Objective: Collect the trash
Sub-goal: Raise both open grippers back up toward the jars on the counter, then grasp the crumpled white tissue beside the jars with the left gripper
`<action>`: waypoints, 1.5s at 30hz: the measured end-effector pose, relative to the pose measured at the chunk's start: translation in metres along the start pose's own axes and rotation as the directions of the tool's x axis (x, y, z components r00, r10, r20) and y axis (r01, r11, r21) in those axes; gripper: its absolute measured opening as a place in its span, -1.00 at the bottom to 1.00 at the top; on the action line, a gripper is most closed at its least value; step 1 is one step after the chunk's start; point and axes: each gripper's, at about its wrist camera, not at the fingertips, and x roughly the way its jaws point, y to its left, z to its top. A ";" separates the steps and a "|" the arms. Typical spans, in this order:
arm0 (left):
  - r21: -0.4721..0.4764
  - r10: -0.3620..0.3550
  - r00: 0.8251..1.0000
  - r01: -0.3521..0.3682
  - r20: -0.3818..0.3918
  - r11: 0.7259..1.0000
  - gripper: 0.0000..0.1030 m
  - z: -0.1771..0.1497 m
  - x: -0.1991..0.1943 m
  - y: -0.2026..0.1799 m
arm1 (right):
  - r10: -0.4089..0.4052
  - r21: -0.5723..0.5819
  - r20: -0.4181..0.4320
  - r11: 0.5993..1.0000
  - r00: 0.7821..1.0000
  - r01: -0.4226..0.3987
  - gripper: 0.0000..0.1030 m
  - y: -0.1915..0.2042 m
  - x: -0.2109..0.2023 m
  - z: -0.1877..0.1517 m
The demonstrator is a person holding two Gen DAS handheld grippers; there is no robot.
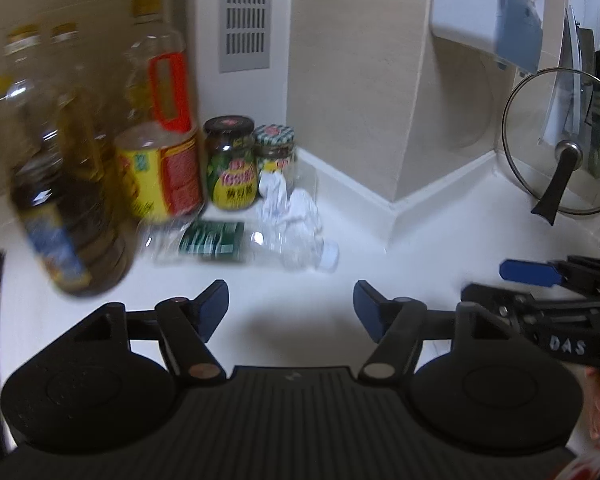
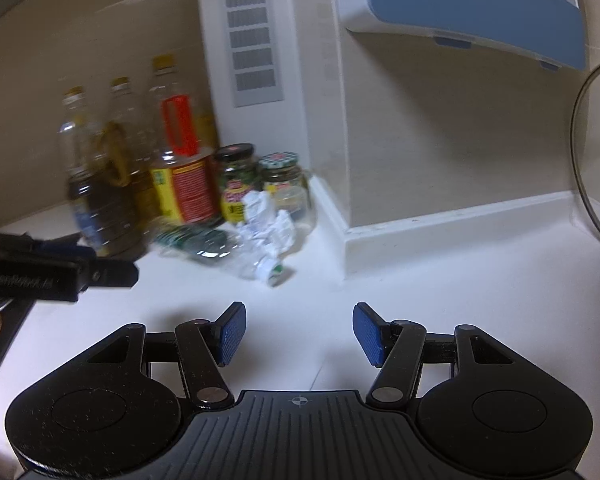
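Lying beyond empty jaws, crushed bottle (image 1: 244, 244), crumpled paper (image 1: 288, 204)

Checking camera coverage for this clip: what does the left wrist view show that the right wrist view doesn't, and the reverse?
Left wrist only: the whole glass lid with its black handle, propped at the right.
Right wrist only: the blue-and-white wall unit nearly whole, and a green cap beside the plastic bottle.
Both: oil bottles, two jars, the crumpled paper, the wall vent, and both grippers, open and empty: left, right.
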 end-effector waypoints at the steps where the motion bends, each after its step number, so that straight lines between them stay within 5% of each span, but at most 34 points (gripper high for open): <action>1: 0.009 -0.015 1.000 0.015 -0.003 1.000 0.28 0.007 0.011 0.004 | -0.015 0.010 0.001 1.000 1.000 0.015 0.16 0.000 0.005 0.003; 13: 0.119 -0.153 0.984 0.163 -0.086 0.979 0.30 0.063 0.130 0.038 | -0.180 0.155 -0.070 0.970 0.981 0.189 0.15 0.001 0.072 0.033; 21: 0.058 -0.161 0.975 0.172 -0.151 0.983 0.30 0.079 0.182 0.033 | -0.139 0.131 -0.075 0.980 0.987 0.148 0.15 -0.009 0.094 0.044; 28: 0.132 -0.117 0.961 0.154 -0.251 0.979 0.29 0.077 0.223 0.011 | -0.110 0.130 -0.084 0.984 0.990 0.121 0.15 -0.025 0.101 0.044; 36: 0.202 -0.082 0.957 0.142 -0.280 0.969 -0.43 0.073 0.228 0.000 | -0.105 0.154 -0.100 0.981 0.989 0.120 0.15 -0.039 0.101 0.039; 45: 0.194 -0.124 0.944 0.189 -0.304 0.963 -0.74 0.051 0.179 0.028 | -0.069 0.145 -0.095 0.986 0.993 0.082 0.15 -0.023 0.105 0.040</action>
